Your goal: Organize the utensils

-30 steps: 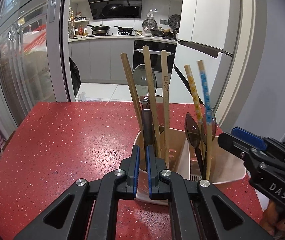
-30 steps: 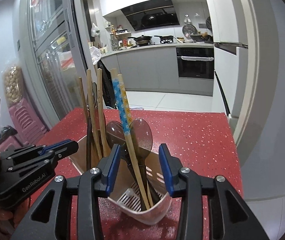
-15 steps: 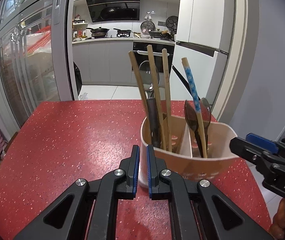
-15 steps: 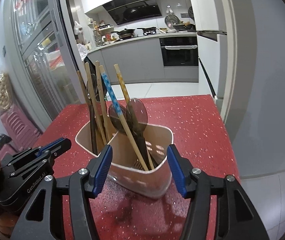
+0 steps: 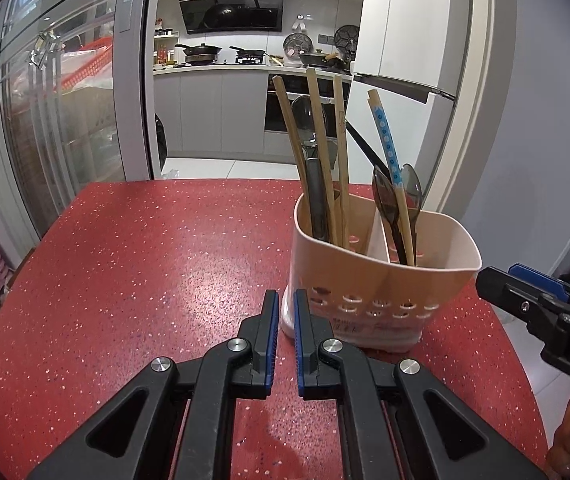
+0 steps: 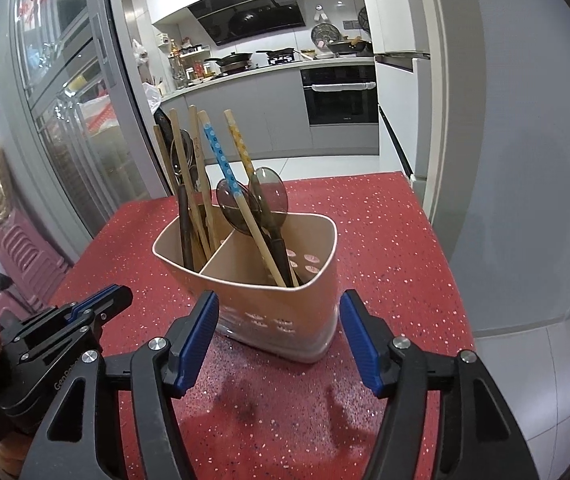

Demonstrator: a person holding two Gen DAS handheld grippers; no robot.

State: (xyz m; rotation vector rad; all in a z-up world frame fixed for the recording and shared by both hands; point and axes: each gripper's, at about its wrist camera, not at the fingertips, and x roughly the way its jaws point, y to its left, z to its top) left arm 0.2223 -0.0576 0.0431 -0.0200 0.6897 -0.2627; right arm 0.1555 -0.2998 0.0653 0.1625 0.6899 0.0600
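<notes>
Right wrist view: utensil holder (image 6: 269,300) stands upright on the red table (image 6: 385,248), just ahead of the right gripper (image 6: 279,336)
Holder contents: wooden chopsticks (image 6: 193,184) and a dark-handled ladle in the holder's left compartment; blue patterned chopstick (image 6: 221,160), yellow patterned chopstick (image 6: 241,148) and two dark spoons (image 6: 267,196) in its right compartment
Right gripper state: jaws spread and opening — holder's near wall sits between the blue pads, pads not pressing on it
Left gripper state: left gripper (image 5: 283,320) pressed together, nothing between its pads, tips just beside the holder's near-left bottom corner
Task progress: utensils look sorted by compartment — judged near done, only the holder's placement left
Risk 1: top-heavy load — long chopsticks lean out well above the rim, so a nudge at the rim could tip the holder
Cause 1: right pads flank the holder's wall; any sideways drift while pulling away could hook the wall and drag it
Risk 2: left tips near the holder's base could shove it and slide it on the smooth table
Risk 3: holder stands toward the table's right edge in the left wrist view; a push that way could send it off
Risk 4: the two grippers are near each other beside the holder — could clash if both move inward
Unclear: whether the holder's base sits fully flat — far side hidden
</notes>
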